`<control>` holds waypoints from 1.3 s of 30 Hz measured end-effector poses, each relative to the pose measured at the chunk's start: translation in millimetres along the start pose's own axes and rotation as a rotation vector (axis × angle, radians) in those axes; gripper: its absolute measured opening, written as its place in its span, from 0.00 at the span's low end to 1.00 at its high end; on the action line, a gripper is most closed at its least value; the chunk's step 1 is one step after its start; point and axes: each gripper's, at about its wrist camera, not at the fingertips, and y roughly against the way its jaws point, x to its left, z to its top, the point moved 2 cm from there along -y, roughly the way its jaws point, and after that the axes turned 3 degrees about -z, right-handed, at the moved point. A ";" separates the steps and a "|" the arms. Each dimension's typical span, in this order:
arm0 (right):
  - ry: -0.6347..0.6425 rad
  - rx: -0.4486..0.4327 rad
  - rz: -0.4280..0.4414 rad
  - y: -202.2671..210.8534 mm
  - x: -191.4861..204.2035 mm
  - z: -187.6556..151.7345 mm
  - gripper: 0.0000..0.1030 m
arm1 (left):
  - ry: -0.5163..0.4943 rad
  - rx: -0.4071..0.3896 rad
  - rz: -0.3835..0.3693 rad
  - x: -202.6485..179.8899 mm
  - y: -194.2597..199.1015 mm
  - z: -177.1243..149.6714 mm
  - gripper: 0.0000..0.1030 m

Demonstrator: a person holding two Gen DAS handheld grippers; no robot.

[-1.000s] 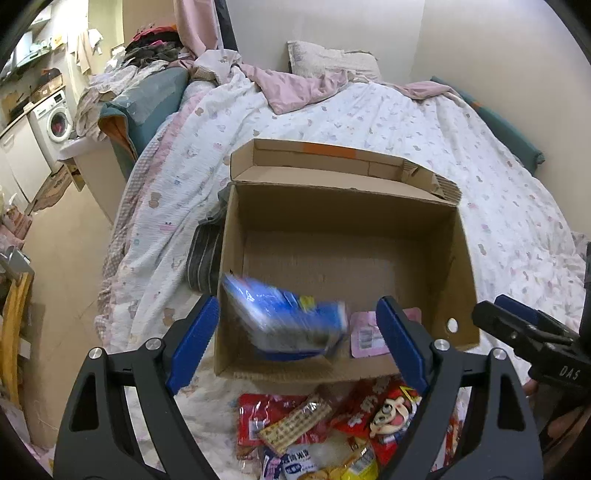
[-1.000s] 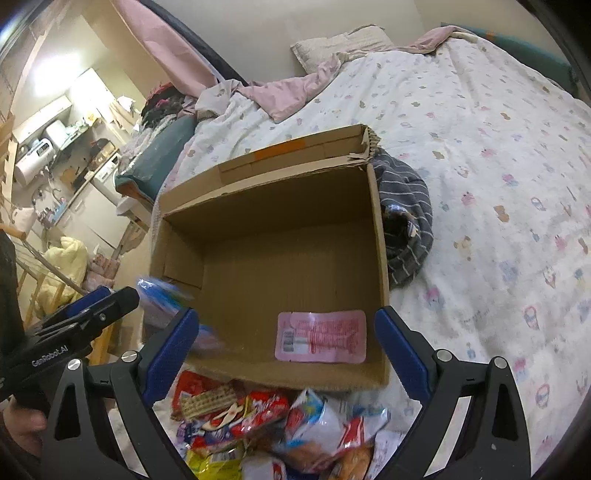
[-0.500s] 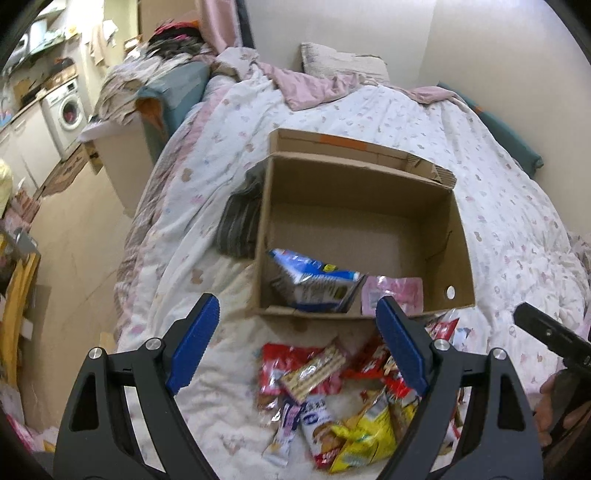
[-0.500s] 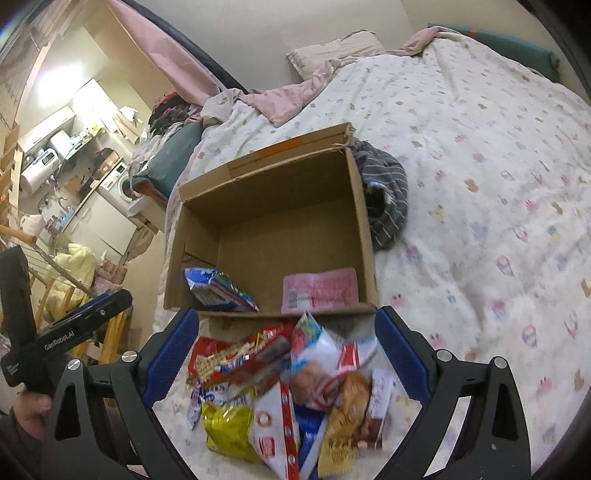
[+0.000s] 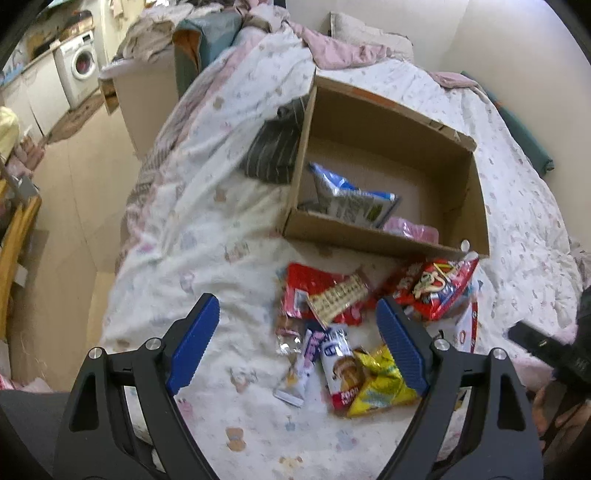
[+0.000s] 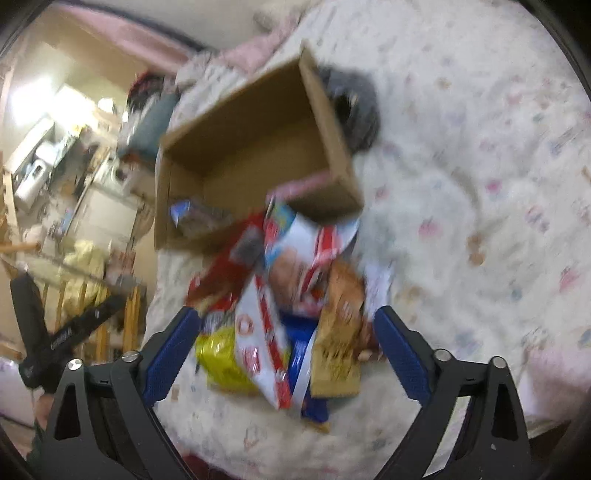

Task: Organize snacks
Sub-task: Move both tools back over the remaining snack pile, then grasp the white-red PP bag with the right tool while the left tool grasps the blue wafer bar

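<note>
An open cardboard box lies on the bed and holds a blue and silver snack bag and a pink packet. A pile of snack packets lies on the quilt in front of it; it also shows in the blurred right wrist view, with the box behind. My left gripper is open and empty above the pile's left side. My right gripper is open and empty, low over the pile's near end.
A grey striped garment lies against the box's left side. The bed's left edge drops to the floor, with a washing machine beyond. Pillows and a wall stand behind the box.
The blue bag left my left gripper and landed in the box. Both grippers pulled back from the box toward the pile; the right one is moving fast.
</note>
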 end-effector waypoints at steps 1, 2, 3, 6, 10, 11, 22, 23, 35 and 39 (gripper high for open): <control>0.019 0.025 0.009 -5.1 4.0 -2.6 0.71 | -0.004 0.006 0.005 -1.2 -1.0 -1.5 0.82; 0.043 0.051 0.008 -12.1 9.0 -4.5 0.71 | -0.009 0.008 0.012 -2.1 -1.7 -2.5 0.82; 0.061 0.063 0.005 -17.1 12.8 -5.1 0.71 | -0.010 0.008 0.019 -2.1 -2.2 -3.3 0.82; 0.090 0.092 -0.009 -29.6 21.6 -7.5 0.71 | 0.007 0.021 0.022 0.4 -5.1 -2.6 0.82; 0.163 0.135 -0.047 -48.6 39.0 -8.8 0.49 | 0.030 0.020 0.021 5.9 -5.2 -0.4 0.82; 0.188 0.141 -0.058 -52.5 44.2 -9.4 0.49 | 0.030 0.018 0.023 6.8 -5.0 0.0 0.82; 0.247 0.230 -0.089 -77.2 49.9 -17.9 0.37 | 0.038 0.044 0.052 16.5 -12.2 -2.2 0.82; 0.245 0.220 -0.079 -72.1 48.9 -17.8 0.34 | 0.037 0.053 0.061 17.6 -14.5 -3.1 0.82; 0.133 -0.053 0.102 24.0 20.3 -5.8 0.32 | -0.037 0.305 0.125 4.8 -72.5 -35.4 0.65; 0.123 -0.085 0.127 34.2 16.8 -2.9 0.32 | -0.044 0.380 0.112 -0.1 -90.0 -48.1 0.50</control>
